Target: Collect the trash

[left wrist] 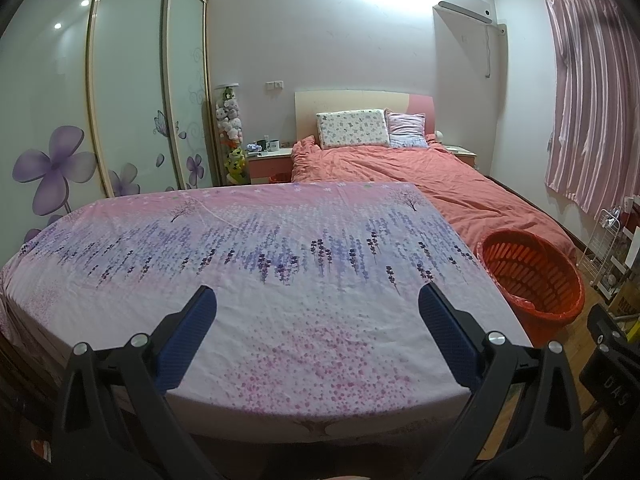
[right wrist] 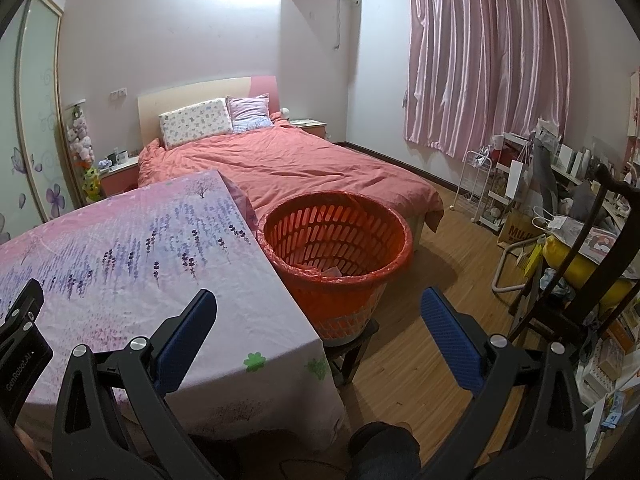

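Both hand-held grippers, left (left wrist: 316,312) and right (right wrist: 318,314), hover spread apart and empty beside the red basket (right wrist: 336,240), apparently between pickups; no trash shows on the cloth-covered surface (left wrist: 280,280), so finding some comes next.

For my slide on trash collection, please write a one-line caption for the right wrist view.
Open right gripper hovers over the edge of the floral-covered table beside the lined orange basket.

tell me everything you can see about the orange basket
The orange basket is round, plastic-looking, with slotted walls and a thin orange bag liner folded over its rim. It stands upright on a small dark stool, right beside the table with the floral cloth and just in front of the bed. Inside, a few pale scraps lie at the bottom. Neither hand-held gripper touches it.
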A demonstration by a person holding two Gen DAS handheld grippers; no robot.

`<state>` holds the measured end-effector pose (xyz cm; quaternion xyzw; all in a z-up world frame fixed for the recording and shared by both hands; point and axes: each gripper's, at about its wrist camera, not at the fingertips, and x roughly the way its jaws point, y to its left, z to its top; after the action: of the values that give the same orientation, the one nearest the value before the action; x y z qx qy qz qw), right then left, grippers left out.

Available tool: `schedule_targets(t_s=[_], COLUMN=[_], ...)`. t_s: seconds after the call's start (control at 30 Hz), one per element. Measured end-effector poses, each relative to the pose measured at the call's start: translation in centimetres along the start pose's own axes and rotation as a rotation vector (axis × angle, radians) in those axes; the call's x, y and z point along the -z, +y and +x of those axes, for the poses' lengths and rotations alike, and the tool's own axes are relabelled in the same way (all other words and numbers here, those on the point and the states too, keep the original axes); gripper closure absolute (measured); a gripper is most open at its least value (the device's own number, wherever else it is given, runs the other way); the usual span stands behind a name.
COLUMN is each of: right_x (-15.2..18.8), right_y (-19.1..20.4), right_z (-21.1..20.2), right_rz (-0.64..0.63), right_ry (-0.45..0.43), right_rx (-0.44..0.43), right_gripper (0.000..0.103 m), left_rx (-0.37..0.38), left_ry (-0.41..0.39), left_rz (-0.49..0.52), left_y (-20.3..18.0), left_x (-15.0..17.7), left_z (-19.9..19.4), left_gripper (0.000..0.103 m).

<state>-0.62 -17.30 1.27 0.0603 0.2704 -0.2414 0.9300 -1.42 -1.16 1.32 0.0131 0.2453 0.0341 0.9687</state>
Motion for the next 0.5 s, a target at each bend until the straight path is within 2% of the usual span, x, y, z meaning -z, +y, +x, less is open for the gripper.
schedule_targets(t_s=[0.5], right_x=[0.06], right_y=[-0.08], right_z=[0.06], right_rz=[0.000], right_ry=[0.002], right_rx=[-0.001], right_gripper=[0.002], left_rx=[0.000], left_ry=[0.002], left_rz=[-0.001], left_y=[-0.07], left_x=[0.00], left_z=[-0.04], left_gripper=[0.004])
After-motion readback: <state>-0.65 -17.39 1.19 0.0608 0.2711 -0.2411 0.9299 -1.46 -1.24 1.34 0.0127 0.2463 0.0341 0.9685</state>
